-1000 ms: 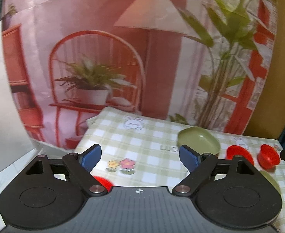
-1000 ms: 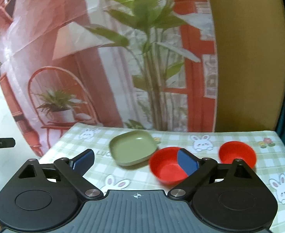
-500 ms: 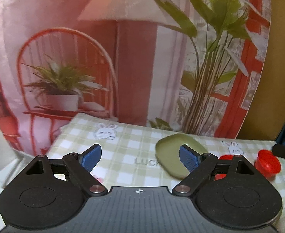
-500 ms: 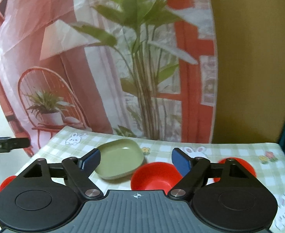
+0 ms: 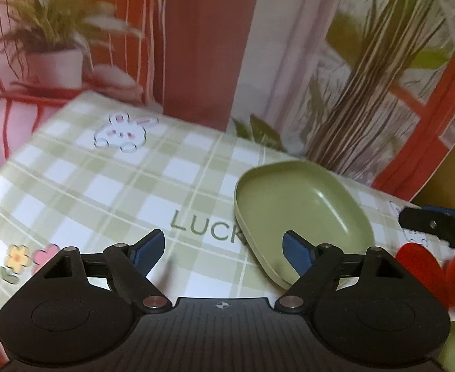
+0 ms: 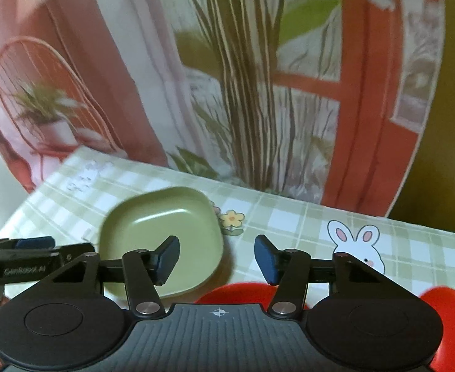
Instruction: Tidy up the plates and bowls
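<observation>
Just ahead of our left claw [image 5: 222, 249], a green plate [image 5: 301, 214] lies flat on the counter [image 5: 109, 186], which wears a green checked cloth printed with bunnies and flowers. The claw's blue-padded fingers are spread wide and hold nothing; the right finger sits in front of the plate's near edge. In the right wrist view, our right claw [image 6: 216, 259] is also spread and empty. The same plate [image 6: 162, 235] lies ahead and to its left, behind the left finger. A red bowl [image 6: 239, 293] sits just below and between the fingers, partly hidden by the claw body. A second red bowl [image 6: 447, 307] shows at the far right. Behind the counter hangs a printed backdrop [image 6: 246, 77] of plants and a red chair.
</observation>
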Available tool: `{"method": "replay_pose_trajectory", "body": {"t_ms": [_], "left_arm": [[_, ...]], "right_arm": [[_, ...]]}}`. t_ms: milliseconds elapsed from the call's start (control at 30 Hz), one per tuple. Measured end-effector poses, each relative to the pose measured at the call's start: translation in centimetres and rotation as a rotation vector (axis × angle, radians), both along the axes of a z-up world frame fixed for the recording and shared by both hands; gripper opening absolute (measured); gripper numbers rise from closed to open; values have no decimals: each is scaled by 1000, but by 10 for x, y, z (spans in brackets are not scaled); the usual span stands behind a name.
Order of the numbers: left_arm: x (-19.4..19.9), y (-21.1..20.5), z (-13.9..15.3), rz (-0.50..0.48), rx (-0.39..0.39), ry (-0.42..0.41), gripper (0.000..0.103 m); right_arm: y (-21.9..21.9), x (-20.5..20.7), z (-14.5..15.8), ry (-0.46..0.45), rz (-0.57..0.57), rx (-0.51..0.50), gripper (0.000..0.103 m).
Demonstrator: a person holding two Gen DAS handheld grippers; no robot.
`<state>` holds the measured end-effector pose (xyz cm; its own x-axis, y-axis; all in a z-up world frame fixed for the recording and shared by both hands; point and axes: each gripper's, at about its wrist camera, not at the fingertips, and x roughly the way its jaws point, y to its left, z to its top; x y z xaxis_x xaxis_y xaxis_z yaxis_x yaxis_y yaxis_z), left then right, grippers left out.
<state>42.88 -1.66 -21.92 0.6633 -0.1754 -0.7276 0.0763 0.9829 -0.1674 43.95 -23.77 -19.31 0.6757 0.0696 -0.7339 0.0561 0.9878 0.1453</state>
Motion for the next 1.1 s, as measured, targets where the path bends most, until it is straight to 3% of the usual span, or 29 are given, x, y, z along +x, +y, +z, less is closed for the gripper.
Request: {"method": "replay_pose_trajectory", "body": {"t_ms": [167,267,333,400,533,700,867,1100], "left_arm": [[7,-4,-11,-12,-14,16,82],[9,-6,-14,-19,-32,28,71],[8,-8,-17,-34,-35,38,48],[8,-9,-19,-62,-47,37,36],[5,-13,-19,-93,-55,17,15],[-1,-11,-8,-93,-45,12,14],[-17,-4,19,-89,-47,-24,14],[-53,-1,56,-115,9,-56,15]], "right_arm": [[-3,27,-18,78,15,2,44],[-1,38,-29,119,17,4,38],[1,44,-35,146,19,2,34],[3,48,-41,174,16,-3,28],[4,49,-46,200,22,45,5],[11,39,-29,158,27,38,5],[19,20,0,93,33,48,5],[33,-27,36,20,28,70,5]]}}
